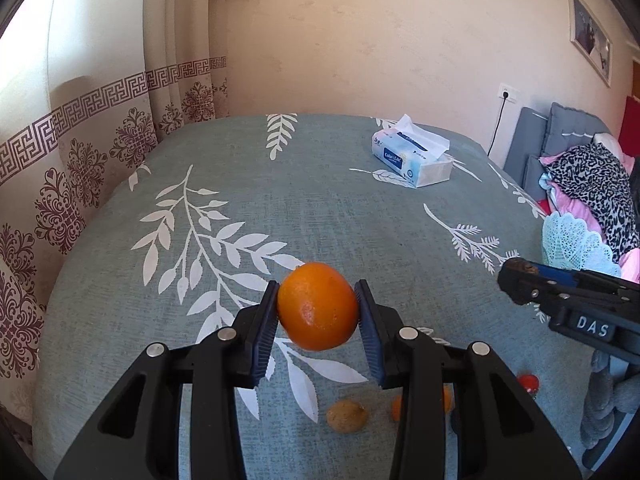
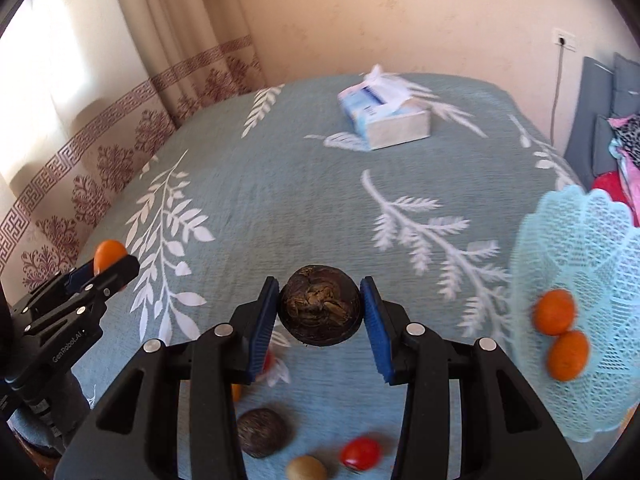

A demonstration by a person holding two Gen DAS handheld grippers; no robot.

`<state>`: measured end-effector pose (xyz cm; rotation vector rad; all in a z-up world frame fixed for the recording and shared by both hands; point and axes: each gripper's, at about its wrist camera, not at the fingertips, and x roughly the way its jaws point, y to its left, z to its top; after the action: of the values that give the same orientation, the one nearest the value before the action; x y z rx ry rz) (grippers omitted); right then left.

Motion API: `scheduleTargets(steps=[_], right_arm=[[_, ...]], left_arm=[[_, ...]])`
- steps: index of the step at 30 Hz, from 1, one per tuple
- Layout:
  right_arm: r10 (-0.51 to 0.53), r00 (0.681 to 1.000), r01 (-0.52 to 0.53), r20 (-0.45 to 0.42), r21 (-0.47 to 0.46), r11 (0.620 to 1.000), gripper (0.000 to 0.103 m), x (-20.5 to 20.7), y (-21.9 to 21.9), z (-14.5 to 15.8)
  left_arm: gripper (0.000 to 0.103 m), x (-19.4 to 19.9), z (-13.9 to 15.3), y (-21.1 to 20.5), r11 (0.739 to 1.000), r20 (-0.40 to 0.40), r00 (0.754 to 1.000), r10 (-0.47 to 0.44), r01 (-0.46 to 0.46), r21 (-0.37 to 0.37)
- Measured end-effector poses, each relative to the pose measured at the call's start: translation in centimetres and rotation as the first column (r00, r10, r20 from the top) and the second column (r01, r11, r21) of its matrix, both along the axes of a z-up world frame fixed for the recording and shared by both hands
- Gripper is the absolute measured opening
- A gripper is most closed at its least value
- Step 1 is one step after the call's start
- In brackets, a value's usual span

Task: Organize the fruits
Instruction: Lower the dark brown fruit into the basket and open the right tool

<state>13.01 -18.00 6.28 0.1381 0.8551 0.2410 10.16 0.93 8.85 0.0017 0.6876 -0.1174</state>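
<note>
My left gripper has an orange clamped between its blue pads, lifted above the leaf-print tablecloth. Below it I see a tan fruit, another orange and a red fruit. My right gripper reaches in from the right, with a tissue box far back

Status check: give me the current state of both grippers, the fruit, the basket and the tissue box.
left gripper: shut on orange, lifted
right gripper: shut on dark round fruit, lifted
basket: holds two oranges
tissue box: open, tissue sticking out
red fruit: loose on cloth
</note>
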Motion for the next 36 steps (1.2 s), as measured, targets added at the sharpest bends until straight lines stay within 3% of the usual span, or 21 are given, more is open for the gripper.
scheduleTargets(steps=[10, 21, 27, 30, 36], right_arm=[[-0.195, 0.98, 0.194, 0.033, 0.029, 0.981, 0.043, -3.1, -9.4, 1.1], [-0.383, 0.923, 0.382, 0.024, 0.036, 0.923, 0.043, -5.6, -17.6, -0.6], [-0.427, 0.904, 0.426, 0.016, 0.042, 0.904, 0.044, -5.8, -19.5, -1.6], [-0.437, 0.899, 0.436, 0.018, 0.054, 0.898, 0.05, -5.8, -20.0, -1.8], [-0.472, 0.879, 0.468, 0.066, 0.073, 0.881, 0.053, -6.8, -20.8, -1.4]], left_arm=[[0.038, -0.4, 0.5, -3.9, 0.998, 0.004, 0.998, -0.064, 0.064, 0.029], [0.038, -0.8, 0.4, -8.9, 0.987, -0.006, 0.99, -0.143, 0.143, 0.07], [0.038, -0.9, 0.2, -11.6, 0.977, -0.017, 0.981, -0.192, 0.192, 0.091], [0.038, -0.9, 0.1, -13.0, 0.971, -0.022, 0.976, -0.216, 0.217, 0.099], [0.038, -0.9, -0.1, -15.7, 0.957, -0.03, 0.964, -0.265, 0.266, 0.111]])
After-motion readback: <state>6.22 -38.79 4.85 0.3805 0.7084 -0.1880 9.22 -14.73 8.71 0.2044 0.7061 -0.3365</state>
